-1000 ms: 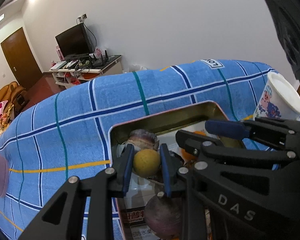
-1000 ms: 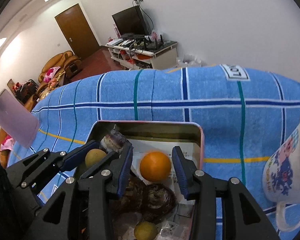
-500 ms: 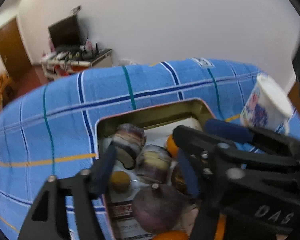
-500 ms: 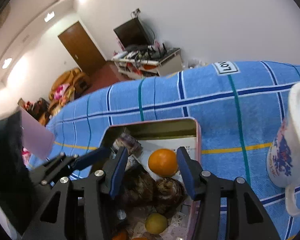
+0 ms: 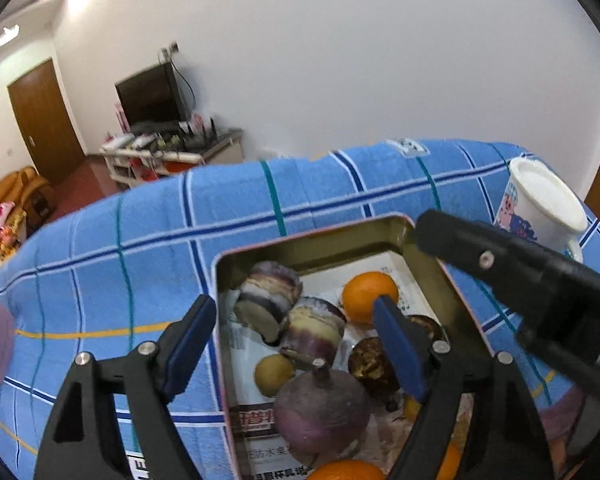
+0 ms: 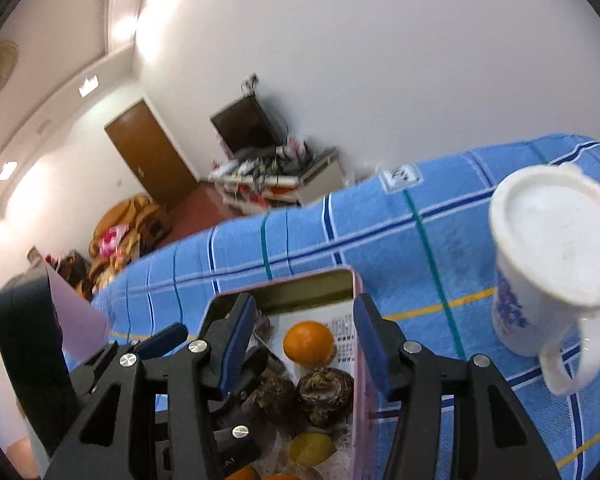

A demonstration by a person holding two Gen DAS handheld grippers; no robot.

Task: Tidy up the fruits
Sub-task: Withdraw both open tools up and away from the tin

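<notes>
A metal tin on the blue checked cloth holds several fruits. In it lie an orange, a small yellow fruit, a purple round fruit, two purple-white cut pieces and dark brown fruits. My left gripper is open and empty above the tin, over the yellow fruit. My right gripper is open and empty above the orange. The right gripper's arm shows in the left wrist view.
A white mug with a cartoon print stands on the cloth to the right of the tin. A pale pink object sits at the left. A TV stand, door and armchair stand far behind.
My left gripper let go of the small yellow fruit, which now lies in the tin, and opened wide. Both grippers have lifted and pulled back from the tin.
</notes>
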